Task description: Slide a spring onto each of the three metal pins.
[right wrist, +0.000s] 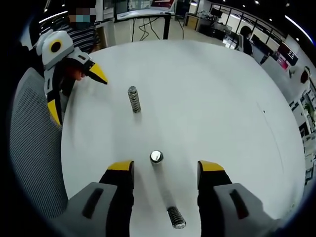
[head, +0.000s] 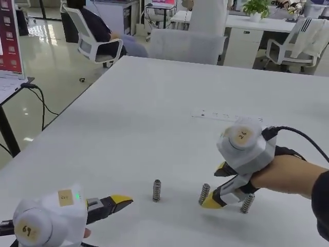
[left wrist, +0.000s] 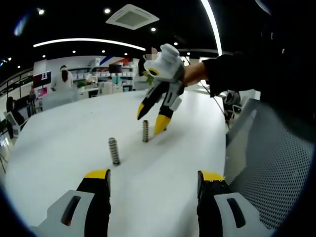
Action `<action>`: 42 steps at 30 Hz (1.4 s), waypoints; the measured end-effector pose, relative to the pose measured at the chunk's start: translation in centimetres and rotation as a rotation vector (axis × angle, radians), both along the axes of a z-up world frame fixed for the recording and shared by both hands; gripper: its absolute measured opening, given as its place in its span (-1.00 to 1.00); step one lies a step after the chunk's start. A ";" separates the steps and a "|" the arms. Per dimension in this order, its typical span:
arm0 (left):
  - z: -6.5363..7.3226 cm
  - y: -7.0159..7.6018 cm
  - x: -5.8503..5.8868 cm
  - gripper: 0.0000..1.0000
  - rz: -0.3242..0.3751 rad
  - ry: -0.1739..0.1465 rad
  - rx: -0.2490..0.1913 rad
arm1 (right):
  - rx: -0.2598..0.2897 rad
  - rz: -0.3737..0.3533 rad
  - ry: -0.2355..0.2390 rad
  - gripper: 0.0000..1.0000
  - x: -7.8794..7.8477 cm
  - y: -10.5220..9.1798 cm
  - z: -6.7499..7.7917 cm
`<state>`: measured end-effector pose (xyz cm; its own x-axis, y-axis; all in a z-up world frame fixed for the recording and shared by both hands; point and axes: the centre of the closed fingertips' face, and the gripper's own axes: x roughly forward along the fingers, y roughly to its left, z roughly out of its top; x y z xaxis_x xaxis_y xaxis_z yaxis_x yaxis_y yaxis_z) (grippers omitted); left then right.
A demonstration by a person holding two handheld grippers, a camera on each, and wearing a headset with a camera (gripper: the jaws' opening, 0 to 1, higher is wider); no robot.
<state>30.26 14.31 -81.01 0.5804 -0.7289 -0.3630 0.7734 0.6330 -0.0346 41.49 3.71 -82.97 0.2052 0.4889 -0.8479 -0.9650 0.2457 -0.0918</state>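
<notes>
White tabletop (head: 154, 113) carries three coiled springs standing in a loose row. In the head view the first spring (head: 157, 190) stands alone near the picture's 6 o'clock. The middle spring (head: 204, 193) and the third spring (head: 248, 203) stand off toward its 3 o'clock.

The right gripper (head: 216, 186) hangs over those two with its jaws spread wide and nothing gripped. Its lower yellow tip is down just beside the middle spring, at that spring's 4 o'clock; whether they touch cannot be told. In the right gripper view the middle spring, which shows a shiny round top, sits at 12 o'clock of the gap between the jaw tips. The third spring lies inside that gap, clear of both jaws.

The left gripper (left wrist: 154, 175) is likewise spread apart and empty. It is well short of the first spring, which stands at its 11 o'clock in the left gripper view.
</notes>
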 end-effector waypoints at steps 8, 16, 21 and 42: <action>-0.1 -0.1 -0.2 0.35 -0.003 0.005 0.000 | 0.046 -0.067 -0.006 0.11 -0.1 -1.9 0.1; -0.1 -0.5 -0.3 0.35 -0.016 0.005 0.002 | 0.078 -0.113 -0.037 0.25 -0.2 -3.3 0.2; -0.1 -0.6 -0.3 0.35 -0.019 0.005 0.000 | 0.115 -0.163 -0.048 0.29 0.0 -4.2 0.6; -0.2 -1.3 0.2 0.38 -0.032 0.011 -0.019 | 0.226 -0.270 -0.091 0.36 -2.5 -6.6 1.3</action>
